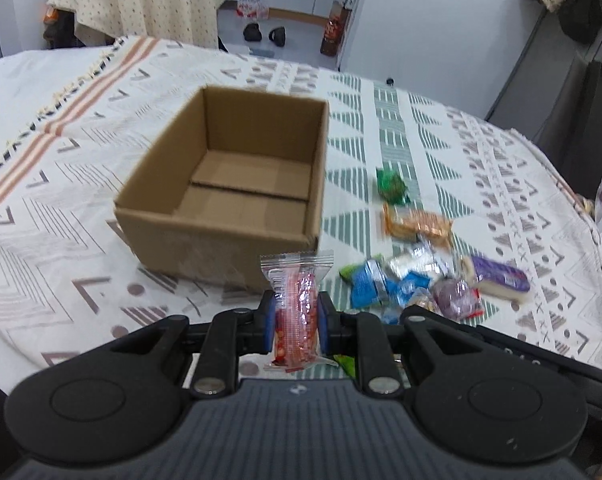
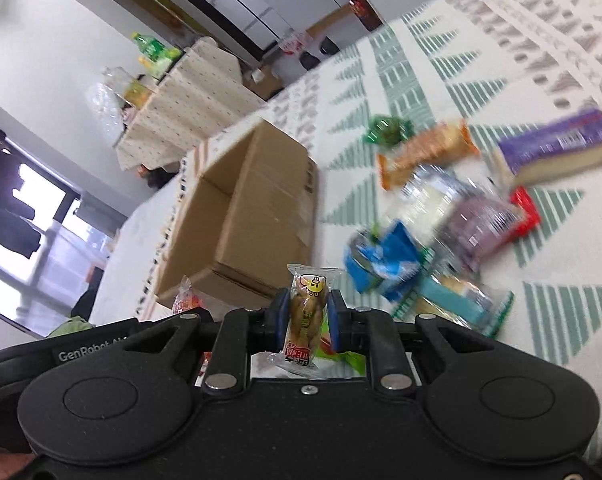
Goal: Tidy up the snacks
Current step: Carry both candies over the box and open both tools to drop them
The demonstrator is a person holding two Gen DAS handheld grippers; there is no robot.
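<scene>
Left wrist view: your cardboard box sits open ahead on the patterned cloth, loose snacks heaped to its right. Your left gripper clamps a red clear-wrapped packet upright just before the box. Your right gripper, tilted, pinches a brown snack packet near the box's corner.

A tabletop covered by a cream cloth with green and grey geometric print carries an open, empty brown cardboard box; beside it lies a loose heap of wrapped snacks.
</scene>
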